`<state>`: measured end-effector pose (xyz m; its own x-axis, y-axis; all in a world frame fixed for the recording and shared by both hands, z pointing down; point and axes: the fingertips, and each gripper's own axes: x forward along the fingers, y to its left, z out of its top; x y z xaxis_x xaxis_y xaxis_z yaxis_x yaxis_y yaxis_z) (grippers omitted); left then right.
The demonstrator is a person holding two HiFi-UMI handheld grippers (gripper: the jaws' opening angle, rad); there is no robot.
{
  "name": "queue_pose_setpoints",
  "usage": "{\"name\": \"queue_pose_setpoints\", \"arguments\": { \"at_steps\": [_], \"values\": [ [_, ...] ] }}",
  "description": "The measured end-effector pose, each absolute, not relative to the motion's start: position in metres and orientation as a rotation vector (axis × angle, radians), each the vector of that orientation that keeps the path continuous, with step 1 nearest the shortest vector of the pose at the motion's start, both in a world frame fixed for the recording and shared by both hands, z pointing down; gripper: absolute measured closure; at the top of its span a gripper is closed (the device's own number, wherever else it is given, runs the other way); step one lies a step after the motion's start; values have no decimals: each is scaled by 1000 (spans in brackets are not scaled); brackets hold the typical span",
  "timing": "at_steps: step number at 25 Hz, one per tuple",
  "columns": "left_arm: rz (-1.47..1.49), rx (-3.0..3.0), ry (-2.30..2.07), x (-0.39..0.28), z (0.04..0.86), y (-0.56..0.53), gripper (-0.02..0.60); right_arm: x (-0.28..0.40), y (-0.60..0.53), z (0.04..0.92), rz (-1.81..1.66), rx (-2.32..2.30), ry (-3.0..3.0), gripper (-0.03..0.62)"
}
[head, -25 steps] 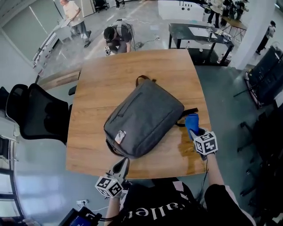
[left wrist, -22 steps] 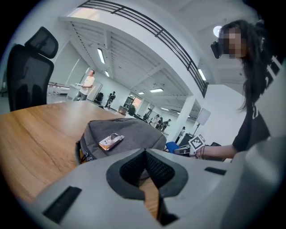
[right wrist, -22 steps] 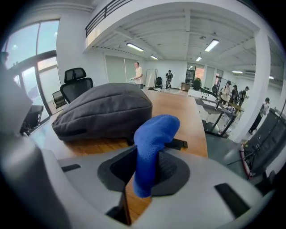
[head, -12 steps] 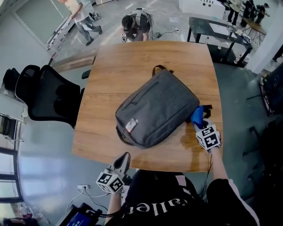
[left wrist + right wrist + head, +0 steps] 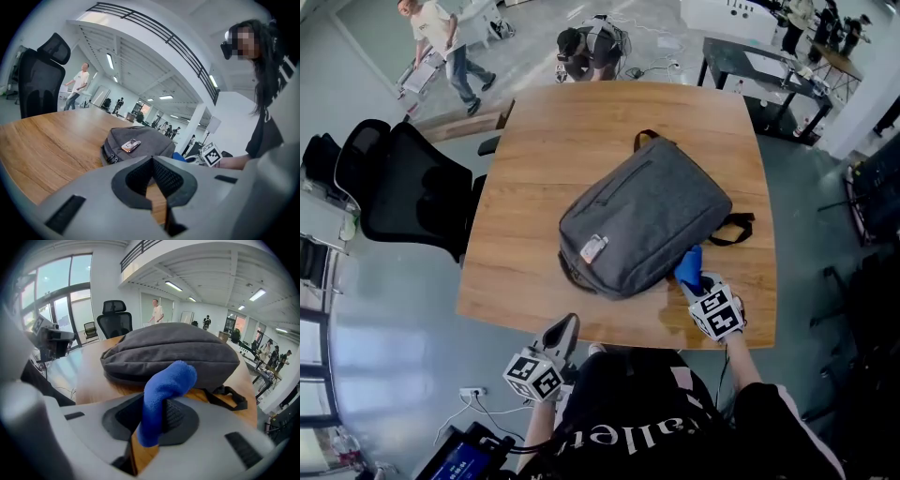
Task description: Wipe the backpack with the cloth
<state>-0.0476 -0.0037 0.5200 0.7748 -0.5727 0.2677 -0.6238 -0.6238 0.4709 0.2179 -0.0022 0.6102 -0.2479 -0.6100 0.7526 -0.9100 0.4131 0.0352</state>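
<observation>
Right tool (image 5: 694, 285) clamps blue cloth (image 5: 688, 263) at backpack (image 5: 647, 220) edge.

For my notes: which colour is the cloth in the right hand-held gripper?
Bright blue. The cloth shows best in the right gripper view.

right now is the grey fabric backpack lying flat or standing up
Lying flat: the grey fabric backpack rests on the wooden table, front panel facing up.

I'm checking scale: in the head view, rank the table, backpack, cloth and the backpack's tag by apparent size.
1. table
2. backpack
3. cloth and tag: about alike, so unranked
</observation>
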Motion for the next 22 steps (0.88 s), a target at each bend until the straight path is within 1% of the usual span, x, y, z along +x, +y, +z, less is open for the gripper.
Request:
{"name": "queue_pose_setpoints", "arguments": {
  "at_steps": [4,12,22],
  "values": [
    [126,2436,-855,-66,517,-1,580,170,12,611,566,1275,-1992,507],
    [143,2494,-730,-83,512,9,580,86,34,615,602,1230,-2041,507],
    [143,2527,-650,-101,507,10,581,-4,21,609,607,1153,-2116,507]
  ]
}}
